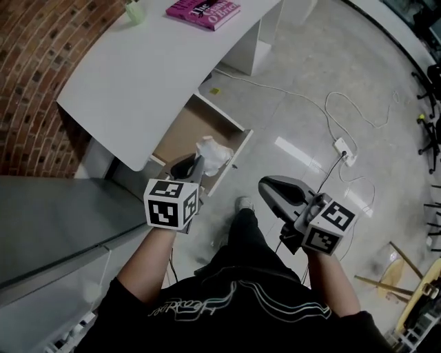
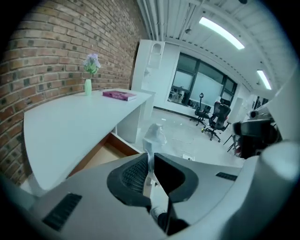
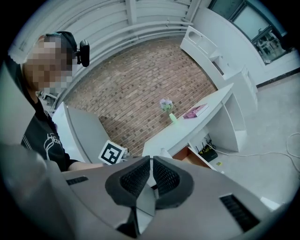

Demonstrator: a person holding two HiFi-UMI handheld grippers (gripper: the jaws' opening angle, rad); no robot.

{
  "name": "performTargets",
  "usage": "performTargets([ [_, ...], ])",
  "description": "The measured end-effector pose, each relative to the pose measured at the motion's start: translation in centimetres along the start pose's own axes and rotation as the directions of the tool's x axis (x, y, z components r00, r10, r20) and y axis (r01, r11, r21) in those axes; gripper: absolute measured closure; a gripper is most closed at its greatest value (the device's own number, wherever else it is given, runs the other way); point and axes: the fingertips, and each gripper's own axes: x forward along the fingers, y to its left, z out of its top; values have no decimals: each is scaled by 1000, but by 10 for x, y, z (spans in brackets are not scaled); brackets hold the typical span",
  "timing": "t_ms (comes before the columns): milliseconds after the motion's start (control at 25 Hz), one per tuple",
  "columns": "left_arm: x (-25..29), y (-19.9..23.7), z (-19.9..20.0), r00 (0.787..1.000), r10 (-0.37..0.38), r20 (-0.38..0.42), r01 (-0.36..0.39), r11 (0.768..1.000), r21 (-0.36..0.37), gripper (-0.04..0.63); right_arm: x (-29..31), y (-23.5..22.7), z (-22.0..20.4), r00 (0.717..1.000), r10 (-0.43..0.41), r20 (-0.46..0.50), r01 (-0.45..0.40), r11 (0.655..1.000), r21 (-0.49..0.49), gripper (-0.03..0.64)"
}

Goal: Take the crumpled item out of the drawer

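1. Head view: there are two grippers, one in each of the person's hands, each carrying a cube with square markers. The left gripper reaches to the single open drawer. The right gripper hangs apart from it, over the floor.
2. One crumpled item, a white, wrinkled, paper-like wad, sits at the left gripper's tips above the drawer's front edge.
3. In the left gripper view, the two dark ribbed pads are nearly together and pinch a thin fold of the wad. Its bulk stands up beyond the tips.
4. In the right gripper view, the jaws are drawn together with only a sliver between them, and they hold nothing.
5. The drawer has a brown, wood-coloured bottom and white sides. It juts out from under a smooth white tabletop with a curved edge.
6. On the tabletop are one pink book and one pale green vase. A red brick wall runs beside it.
7. The floor is glossy grey. On it lie one white power strip and some looping cables.
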Motion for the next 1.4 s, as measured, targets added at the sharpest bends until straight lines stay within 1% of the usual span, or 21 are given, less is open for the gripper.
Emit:
performTargets([
  [120, -49, -30, 15, 997, -59, 58, 59, 998, 2, 538, -18, 30, 8, 1000, 6, 30, -4, 999, -42, 568],
  [240, -99, -55, 28, 986, -118, 120, 120, 993, -9, 540, -32, 64, 20, 998, 19, 58, -15, 997, -71, 568],
  [400, -156, -83, 42, 967, -181, 177, 181, 983, 16, 538, -49, 107, 39, 996, 19, 90, -3, 985, -175, 568],
  [600, -212, -115, 57, 942, -230, 244, 223, 973, 53, 538, -72, 152, 57, 992, 26, 125, 10, 960, -281, 568],
  [720, -245, -128, 61, 926, -249, 282, 241, 968, 63, 538, -81, 179, 54, 992, 25, 121, 14, 950, -310, 568],
  [800, -266, -129, 56, 915, -264, 304, 252, 965, 78, 538, -82, 199, 46, 991, 16, 132, 29, 943, -333, 568],
  [880, -281, -130, 52, 908, -271, 320, 254, 962, 95, 538, -86, 213, 42, 988, 10, 153, 46, 933, -358, 568],
  [1040, -296, -135, 58, 894, -283, 346, 258, 959, 120, 538, -94, 223, 47, 984, 1, 178, 68, 921, -383, 568],
  [1160, -303, -136, 55, 887, -296, 355, 271, 955, 120, 538, -95, 229, 46, 982, -4, 189, 78, 920, -384, 568],
  [1400, -306, -132, 49, 882, -313, 353, 296, 950, 103, 538, -86, 233, 40, 984, -24, 178, 92, 919, -383, 568],
])
